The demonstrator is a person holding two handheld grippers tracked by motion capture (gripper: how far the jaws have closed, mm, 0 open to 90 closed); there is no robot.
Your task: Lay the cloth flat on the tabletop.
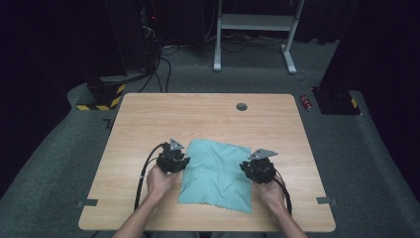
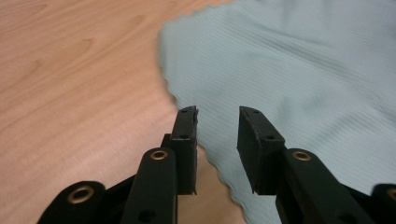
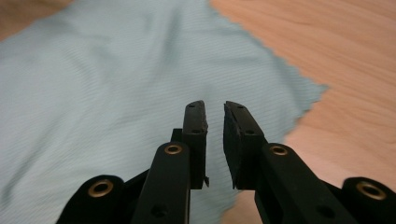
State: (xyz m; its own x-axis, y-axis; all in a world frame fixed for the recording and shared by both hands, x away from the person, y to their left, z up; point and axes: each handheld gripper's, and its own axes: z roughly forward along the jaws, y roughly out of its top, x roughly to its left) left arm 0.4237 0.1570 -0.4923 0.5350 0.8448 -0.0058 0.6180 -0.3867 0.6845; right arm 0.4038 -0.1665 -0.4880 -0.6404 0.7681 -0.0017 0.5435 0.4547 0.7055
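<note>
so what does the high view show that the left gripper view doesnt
The high view alone takes in the whole wooden table with its round grommet hole, both hands, the right gripper at the cloth's right edge, and the floor with cables and a white frame behind. The left gripper view alone gives the close-up: the left gripper has its jaws parted over the cloth's scalloped edge, and the fabric's fine ribbing shows. Both show the teal cloth lying on the wood.
</note>
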